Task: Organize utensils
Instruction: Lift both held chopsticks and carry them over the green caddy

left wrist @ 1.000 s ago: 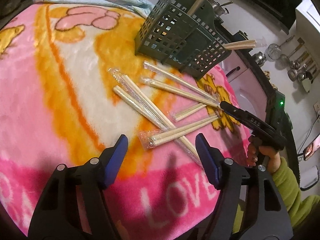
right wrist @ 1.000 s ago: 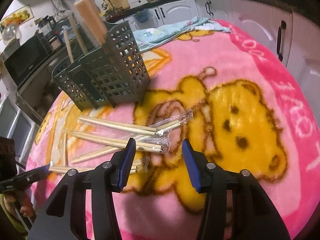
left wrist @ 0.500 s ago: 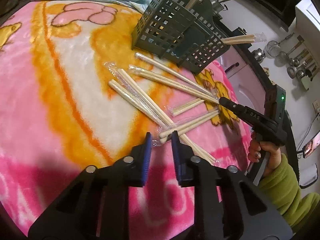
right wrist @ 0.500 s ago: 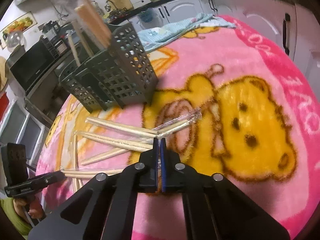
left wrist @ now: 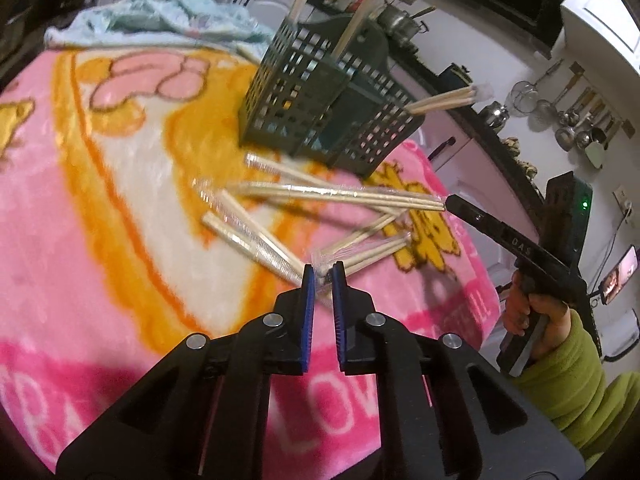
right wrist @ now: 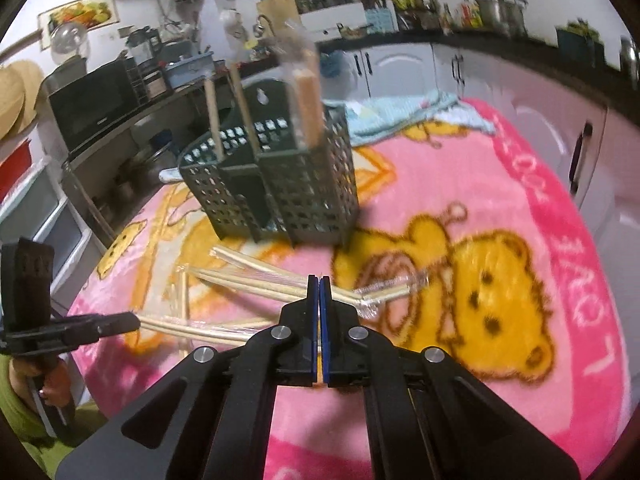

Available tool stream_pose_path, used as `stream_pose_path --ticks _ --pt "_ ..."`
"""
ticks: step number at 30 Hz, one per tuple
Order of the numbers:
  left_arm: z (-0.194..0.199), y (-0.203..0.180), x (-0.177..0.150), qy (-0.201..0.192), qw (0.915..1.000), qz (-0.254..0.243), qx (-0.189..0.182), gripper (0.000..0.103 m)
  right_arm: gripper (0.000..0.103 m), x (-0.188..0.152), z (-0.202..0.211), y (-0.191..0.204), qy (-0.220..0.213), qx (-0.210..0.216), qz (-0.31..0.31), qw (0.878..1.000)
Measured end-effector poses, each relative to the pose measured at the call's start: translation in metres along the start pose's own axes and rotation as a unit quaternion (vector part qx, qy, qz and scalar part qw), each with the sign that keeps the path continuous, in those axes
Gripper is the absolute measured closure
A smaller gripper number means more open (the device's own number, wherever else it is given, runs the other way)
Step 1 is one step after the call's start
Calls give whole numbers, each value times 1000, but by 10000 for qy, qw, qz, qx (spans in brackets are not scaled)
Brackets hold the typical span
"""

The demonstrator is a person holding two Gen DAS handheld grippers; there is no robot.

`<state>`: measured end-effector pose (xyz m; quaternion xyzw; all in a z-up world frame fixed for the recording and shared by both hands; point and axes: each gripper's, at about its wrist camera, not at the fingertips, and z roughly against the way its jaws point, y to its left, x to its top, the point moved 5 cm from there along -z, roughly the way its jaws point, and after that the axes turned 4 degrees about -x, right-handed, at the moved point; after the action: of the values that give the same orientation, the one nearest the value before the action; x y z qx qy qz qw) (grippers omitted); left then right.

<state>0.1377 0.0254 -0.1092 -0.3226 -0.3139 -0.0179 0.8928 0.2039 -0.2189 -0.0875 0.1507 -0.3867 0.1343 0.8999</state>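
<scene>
A dark green perforated utensil caddy [left wrist: 320, 108] [right wrist: 280, 192] stands on the pink blanket, with wrapped chopsticks upright in its compartments. Several plastic-wrapped chopstick pairs lie in front of it. My left gripper [left wrist: 322, 270] [right wrist: 132, 320] is closing, its blue pads pinching the near end of one wrapped pair [left wrist: 372, 248] that still lies on the blanket. My right gripper [right wrist: 319, 280] [left wrist: 450, 200] is shut on the end of another wrapped pair [left wrist: 340, 194] [right wrist: 248, 284], which hangs lifted above the rest.
Two more wrapped pairs [left wrist: 248, 232] lie left of my left gripper, and one [right wrist: 380, 294] lies on the bear print. A light blue cloth [left wrist: 160, 20] is bunched at the blanket's far edge. A hand in a green sleeve [left wrist: 560, 360] holds the right gripper.
Both grippers went from wide open to closed on chopstick ends. The right one then rose, lifting its pair off the blanket. The left stayed in place.
</scene>
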Motion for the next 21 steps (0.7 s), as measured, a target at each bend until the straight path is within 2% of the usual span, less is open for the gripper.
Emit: stream_pose_path --ticks 10,21 --pt "15 -15 17 -315 9989 -360 21 99 102 19 28 37 -440 -125 720 9964" --pt "33 -36 49 -723 9953 -639 -74 100 102 38 41 65 -679 -109 1182 9906"
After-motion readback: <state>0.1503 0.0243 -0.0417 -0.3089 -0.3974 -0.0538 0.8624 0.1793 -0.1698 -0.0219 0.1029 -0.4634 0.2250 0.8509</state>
